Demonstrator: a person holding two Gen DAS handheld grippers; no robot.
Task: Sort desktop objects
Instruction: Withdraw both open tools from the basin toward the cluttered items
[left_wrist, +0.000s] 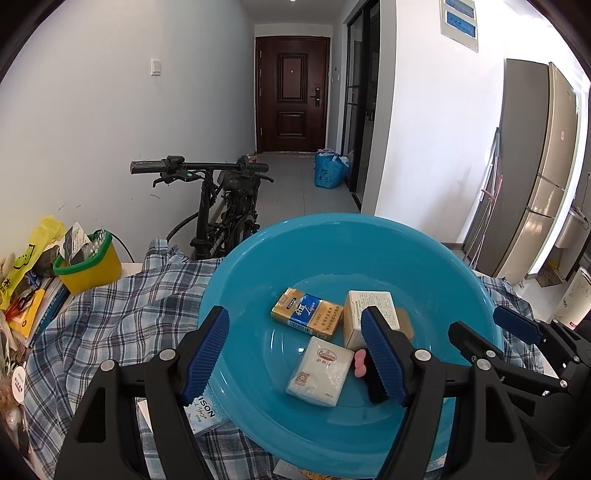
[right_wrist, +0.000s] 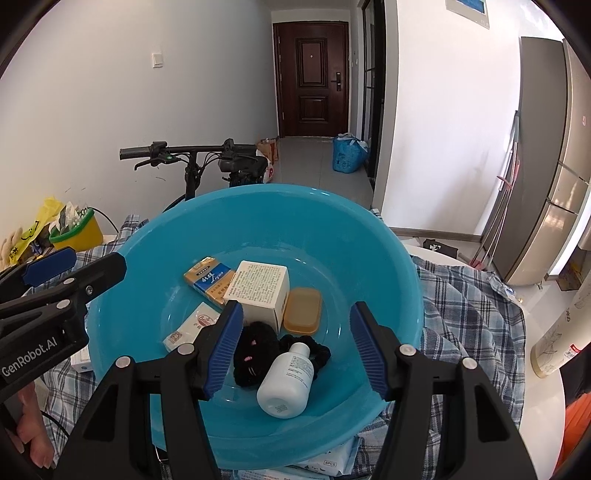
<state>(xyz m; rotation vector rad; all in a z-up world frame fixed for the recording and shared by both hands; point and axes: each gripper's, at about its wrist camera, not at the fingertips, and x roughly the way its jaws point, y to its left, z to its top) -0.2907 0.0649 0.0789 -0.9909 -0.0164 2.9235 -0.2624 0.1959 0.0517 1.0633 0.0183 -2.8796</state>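
Note:
A blue plastic basin (left_wrist: 258, 266) (right_wrist: 147, 243) stands on a plaid cloth. In it lie a gold-and-blue pack (left_wrist: 306, 314) (right_wrist: 208, 278), a white carton (left_wrist: 369, 306) (right_wrist: 258, 291), a white tissue packet (left_wrist: 319, 371) (right_wrist: 192, 325), an amber soap box (right_wrist: 303, 310), a black fuzzy hair tie (right_wrist: 255, 350) and a white bottle (right_wrist: 288, 380). My left gripper (left_wrist: 293, 354) is open and empty over the basin's near left. My right gripper (right_wrist: 295, 347) is open and empty above the bottle; it also shows at the right of the left wrist view (left_wrist: 487, 332).
The plaid cloth (left_wrist: 122, 314) (right_wrist: 469, 295) covers the round white table (right_wrist: 543, 398). A yellow-green bin (left_wrist: 88, 266) (right_wrist: 75, 230) and books (left_wrist: 40, 306) stand at the left. Packets lie under the basin's near edge (left_wrist: 203, 413) (right_wrist: 325, 465). A bicycle (left_wrist: 221, 206) stands behind.

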